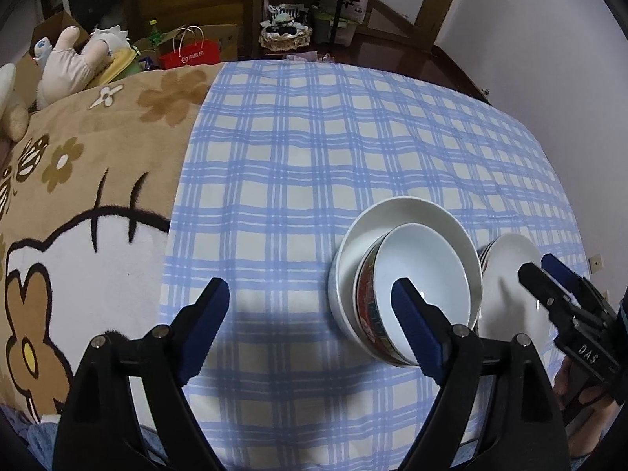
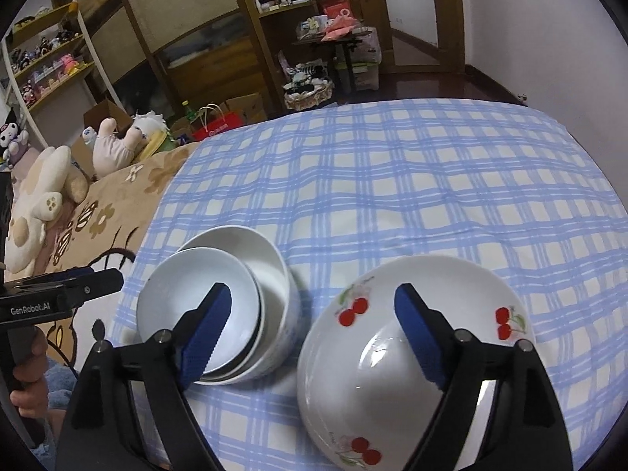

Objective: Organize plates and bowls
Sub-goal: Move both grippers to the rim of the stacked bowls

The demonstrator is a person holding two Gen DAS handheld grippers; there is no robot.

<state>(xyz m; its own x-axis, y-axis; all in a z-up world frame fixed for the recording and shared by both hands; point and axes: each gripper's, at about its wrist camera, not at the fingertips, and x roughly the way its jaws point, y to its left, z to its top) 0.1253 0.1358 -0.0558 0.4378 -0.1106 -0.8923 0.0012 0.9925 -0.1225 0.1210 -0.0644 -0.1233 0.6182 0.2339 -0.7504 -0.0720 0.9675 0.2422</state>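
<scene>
A small bowl with a red patterned outside (image 1: 420, 286) sits tilted inside a larger white bowl (image 1: 404, 216) on the blue checked cloth (image 1: 314, 149). Beside them to the right lies a white plate (image 1: 510, 286); in the right wrist view it shows red cherry prints (image 2: 412, 337), with the nested bowls (image 2: 219, 306) to its left. My left gripper (image 1: 310, 318) is open and empty, just left of the bowls. My right gripper (image 2: 314, 325) is open and empty above the gap between bowls and plate; it also shows in the left wrist view (image 1: 545, 271).
A brown flower-print blanket (image 1: 78, 180) covers the left part of the surface, with plush toys (image 2: 43, 196) at its far end. Beyond the far edge stand shelves, boxes, a red bag (image 1: 188, 53) and a basket (image 2: 308, 96). A white wall is on the right.
</scene>
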